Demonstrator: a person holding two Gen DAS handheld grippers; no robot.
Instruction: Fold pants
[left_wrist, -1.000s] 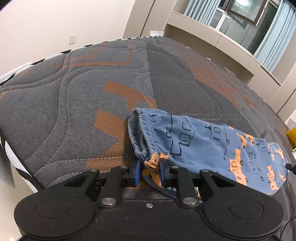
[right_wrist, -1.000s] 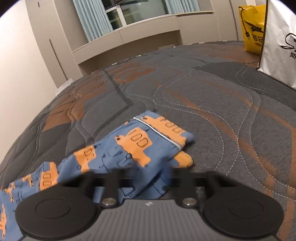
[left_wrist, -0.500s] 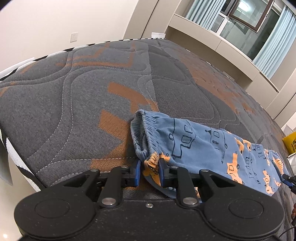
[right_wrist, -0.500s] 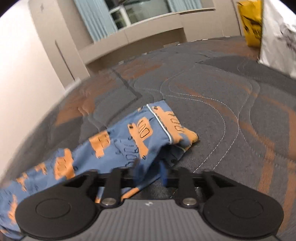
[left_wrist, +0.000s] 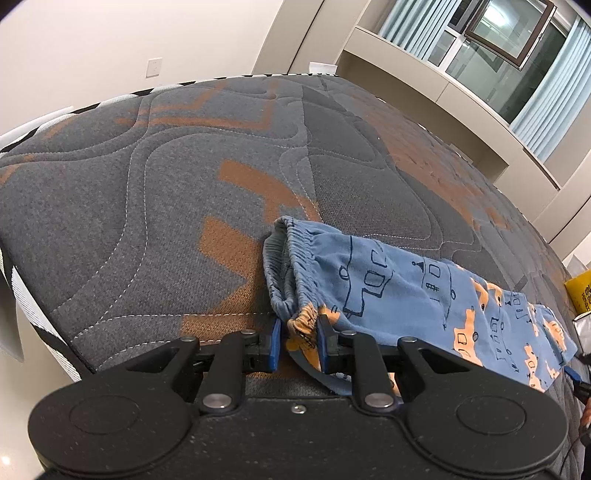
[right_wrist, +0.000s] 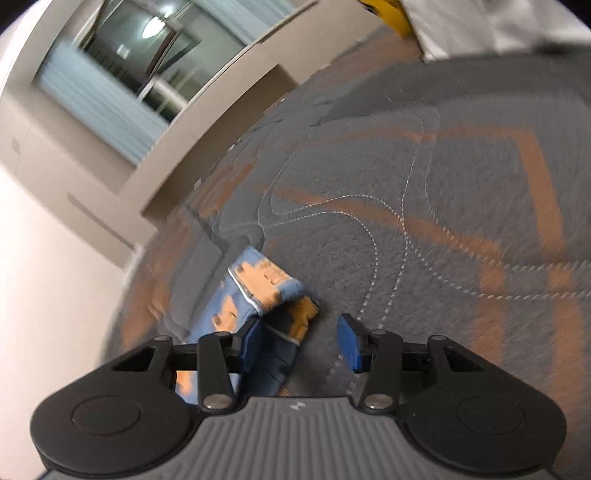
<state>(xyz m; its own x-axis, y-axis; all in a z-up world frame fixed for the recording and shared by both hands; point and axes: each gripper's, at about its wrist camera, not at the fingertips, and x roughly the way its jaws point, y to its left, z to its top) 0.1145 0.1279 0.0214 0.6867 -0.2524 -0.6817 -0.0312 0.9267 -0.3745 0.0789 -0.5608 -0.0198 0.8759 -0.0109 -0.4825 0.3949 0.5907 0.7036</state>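
Small blue pants (left_wrist: 417, 291) with orange and dark vehicle prints lie stretched across a grey and orange quilted mattress (left_wrist: 166, 206). My left gripper (left_wrist: 298, 341) is shut on the near corner of the elastic waistband. In the right wrist view the leg cuffs (right_wrist: 266, 291) lie on the mattress (right_wrist: 461, 206). My right gripper (right_wrist: 299, 341) is open, its jaws wide apart, with the cuff end between them near the left pad (right_wrist: 251, 341). That view is blurred and tilted.
The mattress edge with black and white trim (left_wrist: 26, 295) drops off at the left. A yellow bag (left_wrist: 580, 295) sits at the far right. A white bag (right_wrist: 491, 26) and a yellow bag (right_wrist: 388, 14) stand at the back. Window ledge (left_wrist: 443, 85) runs beyond the bed.
My right gripper has opened and let go of the leg cuffs, and its view has tilted and swung. The left gripper keeps its hold on the waistband, nearly still.
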